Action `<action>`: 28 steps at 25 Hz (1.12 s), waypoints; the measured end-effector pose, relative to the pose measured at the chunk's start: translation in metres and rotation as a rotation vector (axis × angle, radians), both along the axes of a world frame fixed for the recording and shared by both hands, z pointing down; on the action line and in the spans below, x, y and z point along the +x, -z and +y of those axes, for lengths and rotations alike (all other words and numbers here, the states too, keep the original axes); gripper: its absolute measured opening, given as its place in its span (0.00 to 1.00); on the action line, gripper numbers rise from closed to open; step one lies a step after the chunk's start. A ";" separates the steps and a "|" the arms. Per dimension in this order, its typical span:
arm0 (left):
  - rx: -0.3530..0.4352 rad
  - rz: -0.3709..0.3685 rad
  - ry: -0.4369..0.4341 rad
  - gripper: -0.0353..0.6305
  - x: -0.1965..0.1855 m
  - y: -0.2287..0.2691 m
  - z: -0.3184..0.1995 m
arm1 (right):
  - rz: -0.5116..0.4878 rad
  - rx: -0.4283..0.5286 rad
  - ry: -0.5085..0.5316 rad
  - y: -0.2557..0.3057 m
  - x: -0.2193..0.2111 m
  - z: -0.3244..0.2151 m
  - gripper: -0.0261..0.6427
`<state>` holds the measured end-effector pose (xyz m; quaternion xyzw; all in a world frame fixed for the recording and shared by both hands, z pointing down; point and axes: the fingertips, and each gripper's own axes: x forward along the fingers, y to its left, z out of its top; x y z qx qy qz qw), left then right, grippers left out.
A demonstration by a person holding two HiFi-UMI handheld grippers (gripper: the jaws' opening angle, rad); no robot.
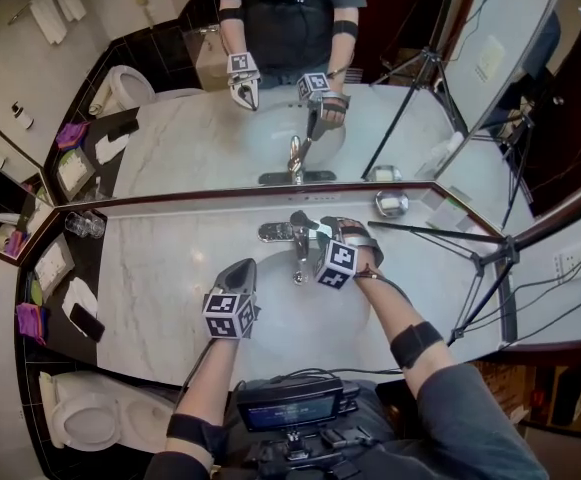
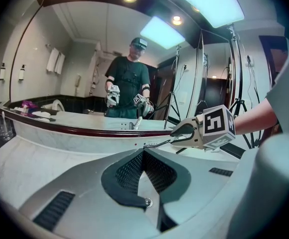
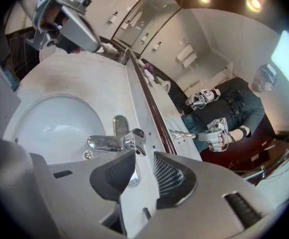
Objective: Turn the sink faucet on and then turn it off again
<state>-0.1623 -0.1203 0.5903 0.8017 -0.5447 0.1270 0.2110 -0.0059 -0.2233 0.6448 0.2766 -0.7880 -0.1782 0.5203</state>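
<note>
A chrome faucet (image 1: 296, 236) stands at the back of the white basin (image 1: 282, 310), under the mirror. I see no water running. My right gripper (image 1: 313, 228) hovers right at the faucet, jaws apart. In the right gripper view the faucet body (image 3: 133, 141) and spout sit just past the left fingertip, and only the base plate shows in the gap. In the left gripper view the thin lever (image 2: 159, 143) reaches to the right gripper (image 2: 176, 135). My left gripper (image 1: 244, 268) is shut on nothing and hangs over the basin's left rim, its fingertips (image 2: 134, 158) meeting.
Marble counter (image 1: 160, 288) runs left to a black shelf with glasses (image 1: 85, 225) and a phone (image 1: 87, 321). A small glass dish (image 1: 391, 204) sits back right. Tripod legs (image 1: 475, 260) cross the right end. A toilet (image 1: 80, 418) is at lower left.
</note>
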 end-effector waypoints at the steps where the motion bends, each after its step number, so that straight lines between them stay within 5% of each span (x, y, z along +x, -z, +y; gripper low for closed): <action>1: 0.003 0.000 -0.004 0.05 0.002 0.001 0.000 | -0.039 -0.004 -0.030 0.005 0.003 0.001 0.21; 9: 0.016 -0.005 -0.023 0.05 0.010 0.008 0.001 | -0.304 -0.033 -0.235 0.023 0.034 0.020 0.07; 22: 0.029 -0.004 -0.028 0.05 0.013 0.012 0.006 | -0.895 -0.247 -0.521 0.046 0.066 0.066 0.07; 28: 0.042 0.000 -0.029 0.05 0.011 0.017 0.009 | -1.008 -0.304 -0.600 0.037 0.080 0.086 0.07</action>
